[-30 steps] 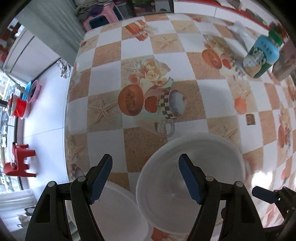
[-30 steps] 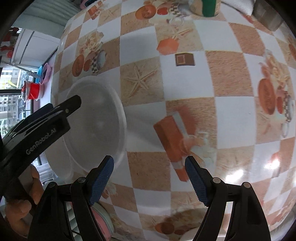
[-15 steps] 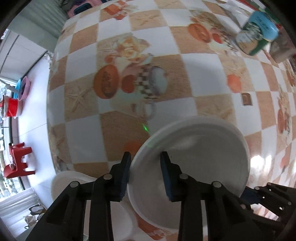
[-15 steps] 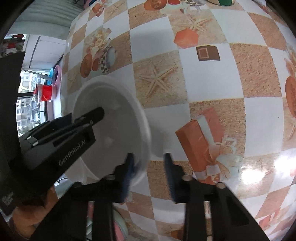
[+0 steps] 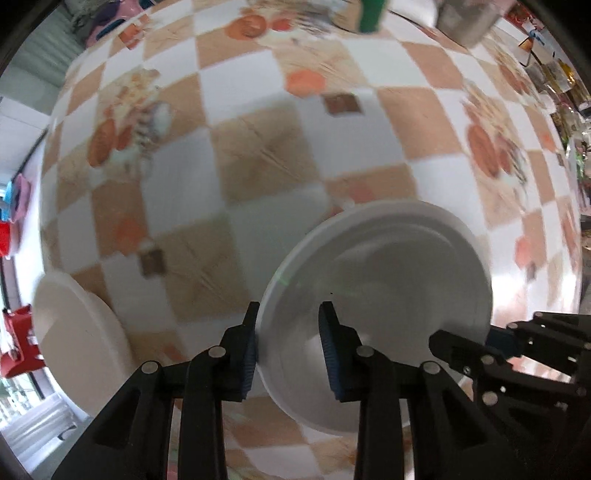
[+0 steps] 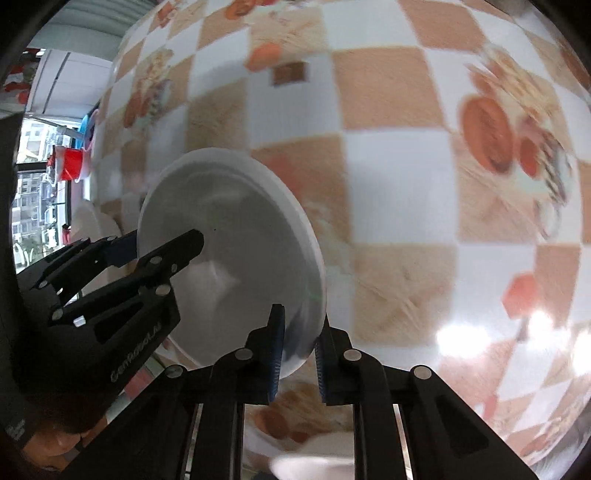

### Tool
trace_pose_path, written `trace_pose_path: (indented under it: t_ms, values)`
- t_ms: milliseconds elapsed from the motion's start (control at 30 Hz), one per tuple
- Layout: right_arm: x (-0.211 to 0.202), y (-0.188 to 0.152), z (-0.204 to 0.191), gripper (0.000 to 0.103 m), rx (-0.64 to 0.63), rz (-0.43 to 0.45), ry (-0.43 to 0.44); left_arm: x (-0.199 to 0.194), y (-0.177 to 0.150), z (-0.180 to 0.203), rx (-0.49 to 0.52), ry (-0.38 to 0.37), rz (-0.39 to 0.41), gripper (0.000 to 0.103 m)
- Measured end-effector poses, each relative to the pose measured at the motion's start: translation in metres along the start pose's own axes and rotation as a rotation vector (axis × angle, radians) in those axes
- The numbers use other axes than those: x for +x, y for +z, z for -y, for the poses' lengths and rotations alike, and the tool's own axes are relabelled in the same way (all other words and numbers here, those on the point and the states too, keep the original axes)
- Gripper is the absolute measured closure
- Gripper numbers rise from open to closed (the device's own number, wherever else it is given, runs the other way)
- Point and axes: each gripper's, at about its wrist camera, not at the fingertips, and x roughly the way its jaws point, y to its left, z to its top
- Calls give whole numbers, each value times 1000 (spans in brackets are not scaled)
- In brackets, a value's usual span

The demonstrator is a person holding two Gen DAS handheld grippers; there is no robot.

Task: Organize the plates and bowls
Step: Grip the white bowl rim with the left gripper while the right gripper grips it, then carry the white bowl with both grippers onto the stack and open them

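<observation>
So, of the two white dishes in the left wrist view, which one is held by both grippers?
The large white plate, gripped on opposite rims by the left gripper and right gripper. The other white dish sits untouched at the table's left edge.

Checkered tablecloth in tan and white squares, printed with starfish, fruit and cups. Green bottle and metal pot at far edge, blurred. Red plastic chair on floor at left.
</observation>
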Motion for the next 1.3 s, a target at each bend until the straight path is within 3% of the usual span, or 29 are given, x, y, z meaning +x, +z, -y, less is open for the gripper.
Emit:
trace_pose_path:
  t_ms: [133, 300, 667, 933, 1300]
  values:
    - [-3, -24, 25, 85, 38, 0, -1, 0, -22, 15, -57, -69, -26, 68]
    - [2, -47, 50, 85, 97, -17, 26, 5, -39, 30, -43, -33, -26, 67]
    - [-39, -47, 34, 85, 32, 55, 30, -48, -53, 26, -83, -58, 80, 67]
    - [-66, -82, 39, 85, 31, 66, 24, -67, -76, 54, -4, -73, 96, 67]
    - [-56, -159, 62, 85, 137, 36, -17, -55, -131, 96, 172, -121, 0, 67]
